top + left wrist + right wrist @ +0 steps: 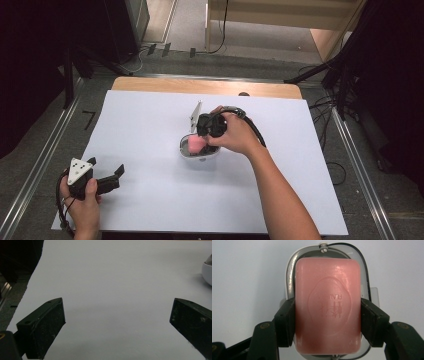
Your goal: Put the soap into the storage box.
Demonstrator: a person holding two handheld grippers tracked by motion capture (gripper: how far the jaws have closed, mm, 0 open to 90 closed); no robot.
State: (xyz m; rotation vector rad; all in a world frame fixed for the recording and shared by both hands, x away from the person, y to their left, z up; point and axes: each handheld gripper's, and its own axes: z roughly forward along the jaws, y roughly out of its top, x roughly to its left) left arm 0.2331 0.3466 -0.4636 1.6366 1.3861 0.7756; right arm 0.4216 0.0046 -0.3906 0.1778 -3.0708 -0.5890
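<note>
A pink bar of soap [327, 305] with an embossed stamp sits between the jaws of my right gripper [327, 321], which press on its two long sides. Right under it lies a white soap dish [289, 272] with a metal rim. From above, the right gripper [206, 134] points down over the soap dish [200, 155] at the table's middle, with the pink soap [195, 144] at its tips. My left gripper [116, 176] rests low at the front left, jaws wide apart and empty. In the left gripper view, the dish's white edge [207, 271] appears at the far right.
A white sheet [150, 125] covers most of the wooden table [150, 84]. A clear lid or flap [195, 116] stands up just behind the dish. Metal rails run along both sides of the table, and cables lie on the floor to the right.
</note>
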